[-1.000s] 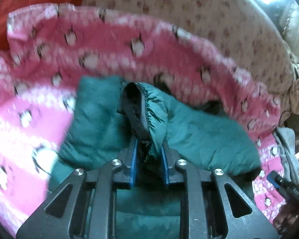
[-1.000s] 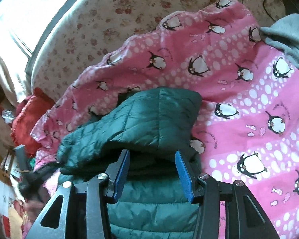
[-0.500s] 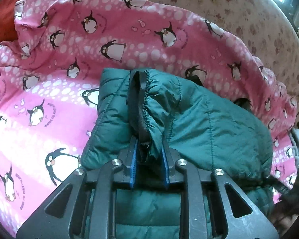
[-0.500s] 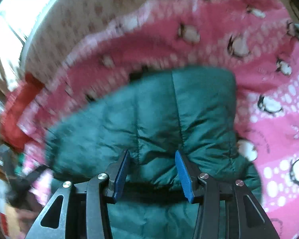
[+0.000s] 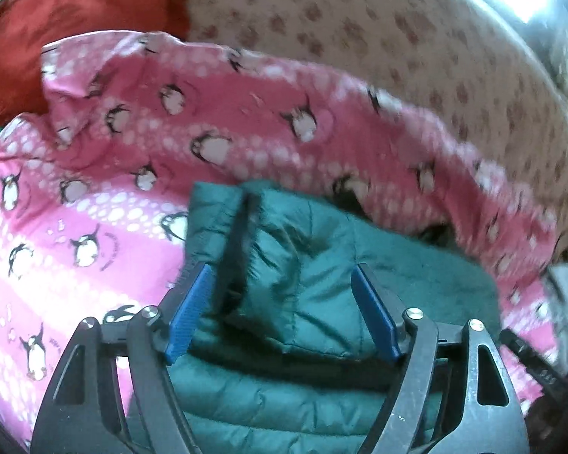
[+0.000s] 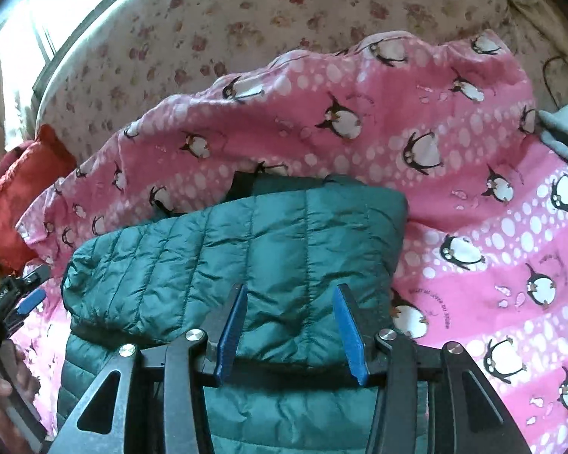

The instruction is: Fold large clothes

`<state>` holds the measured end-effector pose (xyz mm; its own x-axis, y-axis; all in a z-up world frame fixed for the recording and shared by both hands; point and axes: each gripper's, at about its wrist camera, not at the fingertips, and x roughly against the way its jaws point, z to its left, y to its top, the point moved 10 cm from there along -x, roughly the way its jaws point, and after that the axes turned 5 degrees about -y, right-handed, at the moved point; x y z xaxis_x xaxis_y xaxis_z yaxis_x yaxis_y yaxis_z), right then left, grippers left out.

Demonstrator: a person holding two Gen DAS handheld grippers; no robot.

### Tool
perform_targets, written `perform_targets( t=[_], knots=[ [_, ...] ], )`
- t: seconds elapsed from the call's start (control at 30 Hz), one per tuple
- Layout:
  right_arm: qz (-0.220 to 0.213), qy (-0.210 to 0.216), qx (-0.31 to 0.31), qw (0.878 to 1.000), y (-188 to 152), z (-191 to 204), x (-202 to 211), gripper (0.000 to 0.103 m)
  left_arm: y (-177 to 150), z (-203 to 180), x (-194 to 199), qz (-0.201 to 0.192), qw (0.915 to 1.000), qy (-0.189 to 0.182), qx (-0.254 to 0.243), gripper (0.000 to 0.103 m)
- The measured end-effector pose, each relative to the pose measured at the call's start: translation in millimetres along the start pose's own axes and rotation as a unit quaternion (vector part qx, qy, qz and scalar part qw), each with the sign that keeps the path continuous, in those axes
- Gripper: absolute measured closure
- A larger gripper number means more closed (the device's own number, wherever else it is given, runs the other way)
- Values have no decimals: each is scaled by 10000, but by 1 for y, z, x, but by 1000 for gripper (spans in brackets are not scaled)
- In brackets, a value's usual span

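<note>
Small curved lettering beside the penguins on the pink blanket (image 6: 473, 174) and white print on the other gripper's black body at the left edge of the right wrist view (image 6: 0, 297) are both too small and blurred to read.

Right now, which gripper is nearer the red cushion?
Left. The left gripper is over the green jacket's end toward the red cushion; the right gripper works the far end.

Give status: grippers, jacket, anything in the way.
Left gripper open, right gripper open, neither gripping. Green jacket folded over on the pink penguin blanket. Grey garment off to the right, clear of the jacket.
</note>
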<state>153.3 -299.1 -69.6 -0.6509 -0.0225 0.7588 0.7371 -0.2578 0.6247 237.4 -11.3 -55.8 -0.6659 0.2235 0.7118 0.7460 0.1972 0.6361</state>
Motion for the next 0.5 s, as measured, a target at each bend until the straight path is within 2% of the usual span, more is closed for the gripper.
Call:
perform_targets(
  t=[0.17,0.23,0.3,0.5],
  knots=[
    [172,-149,447,9987,-23,38,-30,58,-15,3,-39,415,9968,584,-364,27],
    [284,-330,589,9973,-39,42,-46,58,-21,7,-45,391,9972,537,-333,26],
    [179,-435,740,9962,-47,43,-51,58,-23,9,-46,315,9979,469,-324,26],
    [425,-214,925,9946,-47,38,-42,58,-25,7,-47,293,9976,478,-408,24]
  ],
)
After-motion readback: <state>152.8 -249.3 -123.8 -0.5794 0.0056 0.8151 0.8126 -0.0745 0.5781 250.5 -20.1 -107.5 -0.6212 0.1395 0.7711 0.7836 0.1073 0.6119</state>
